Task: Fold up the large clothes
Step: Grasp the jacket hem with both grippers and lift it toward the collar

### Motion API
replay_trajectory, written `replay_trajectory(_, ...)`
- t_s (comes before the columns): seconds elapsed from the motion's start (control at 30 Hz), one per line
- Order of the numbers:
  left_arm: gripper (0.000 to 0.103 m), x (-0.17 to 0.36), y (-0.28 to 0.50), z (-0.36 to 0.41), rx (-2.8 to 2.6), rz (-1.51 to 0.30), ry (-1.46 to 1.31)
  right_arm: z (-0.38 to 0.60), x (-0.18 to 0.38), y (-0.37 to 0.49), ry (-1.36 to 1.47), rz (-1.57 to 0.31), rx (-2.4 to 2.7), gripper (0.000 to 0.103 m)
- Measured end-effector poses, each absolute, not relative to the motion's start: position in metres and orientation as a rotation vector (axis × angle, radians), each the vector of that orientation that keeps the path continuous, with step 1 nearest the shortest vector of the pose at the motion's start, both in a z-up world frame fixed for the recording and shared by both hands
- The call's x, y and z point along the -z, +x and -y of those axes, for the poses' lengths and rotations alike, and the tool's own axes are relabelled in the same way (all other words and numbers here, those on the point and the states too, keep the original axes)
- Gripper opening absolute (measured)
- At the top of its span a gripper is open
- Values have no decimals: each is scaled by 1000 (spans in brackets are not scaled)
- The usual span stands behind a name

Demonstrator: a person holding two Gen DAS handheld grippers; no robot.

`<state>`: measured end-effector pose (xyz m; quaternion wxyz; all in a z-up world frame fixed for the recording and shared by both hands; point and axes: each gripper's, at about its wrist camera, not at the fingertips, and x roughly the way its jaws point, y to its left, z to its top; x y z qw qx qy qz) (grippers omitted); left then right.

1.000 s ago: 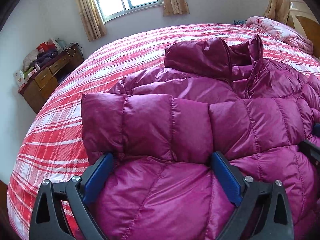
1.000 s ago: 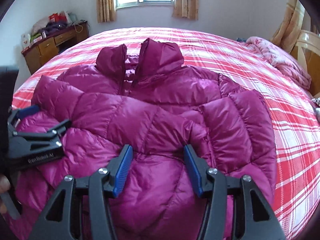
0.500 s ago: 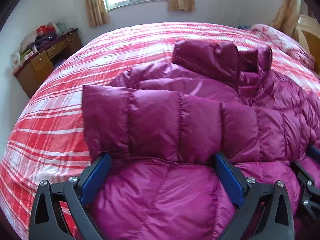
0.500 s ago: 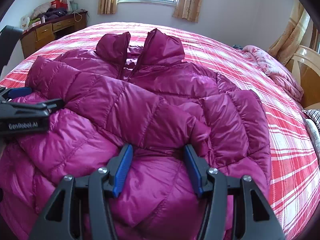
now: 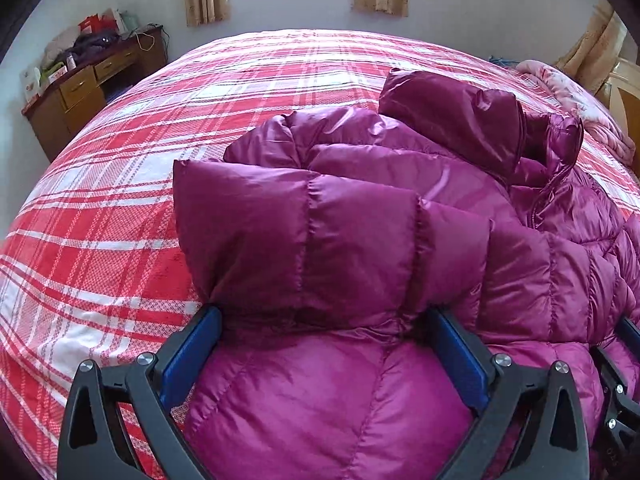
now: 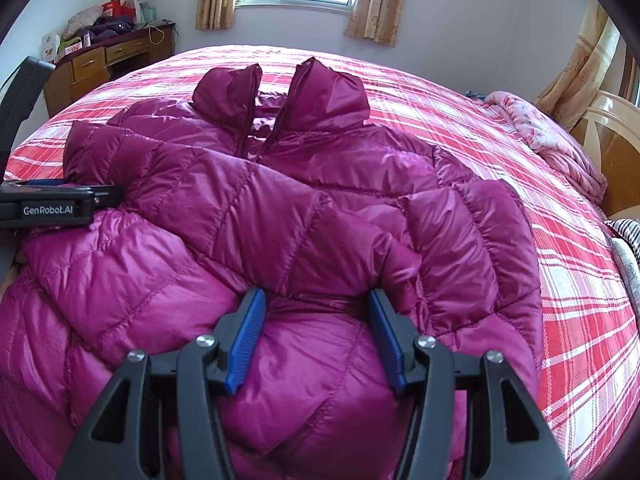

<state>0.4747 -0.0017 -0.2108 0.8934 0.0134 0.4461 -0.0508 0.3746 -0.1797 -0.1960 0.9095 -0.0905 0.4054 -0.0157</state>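
Observation:
A magenta puffer jacket (image 6: 280, 208) lies front-up on the red plaid bed, hood at the far end, both sleeves folded across its chest. It also fills the left wrist view (image 5: 360, 240). My left gripper (image 5: 324, 344) has its jaws wide apart with the jacket's near hem part bulging between them. My right gripper (image 6: 316, 328) has its jaws apart around the puffy hem fabric on the jacket's right side; I cannot tell whether it pinches it. The left gripper's body (image 6: 48, 208) shows at the left edge of the right wrist view.
The bed (image 5: 100, 220) has a red and white plaid cover. A wooden desk (image 5: 92, 80) with clutter stands at the far left wall. A pink quilt (image 6: 560, 148) lies at the bed's right end by a wooden headboard (image 6: 616, 148). A window is in the far wall.
Both cameras have swung and shifted slightly over the jacket's near hem. The jacket keeps its shape and the jaws keep their width.

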Motion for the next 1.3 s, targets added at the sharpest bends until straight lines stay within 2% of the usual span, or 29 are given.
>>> replay_trajectory(0.4, 102, 213, 474, 6, 94, -916, 37, 171, 198, 374, -248, -824, 62, 57)
replay_trajectory(0.6, 102, 204, 469, 5, 90, -938, 74, 181, 192, 375, -189, -845, 15, 59)
replay_trajectory(0.67, 102, 185, 461, 6, 84, -901, 128, 187, 185, 374, -180, -862, -39, 64)
replay_trajectory(0.73, 102, 156, 453, 2, 105, -824, 125, 194, 175, 373, -154, -863, -76, 76)
replay_trajectory(0.8, 102, 130, 455, 0, 132, -778, 101, 204, 161, 376, -113, -841, -91, 79)
replay_trajectory(0.9, 102, 98, 472, 9, 148, -725, 95, 223, 137, 394, -24, -806, -96, 80)
replay_trajectory(0.97, 102, 89, 494, 22, 145, -720, 116, 234, 125, 413, 48, -806, -82, 86)
replay_trajectory(1.1, 102, 89, 551, 48, 120, -768, 130, 263, 109, 471, 199, -836, -51, 88)
replay_trajectory(1.3, 102, 107, 632, 65, 104, -874, 59, 278, 104, 545, 250, -893, -21, 90)
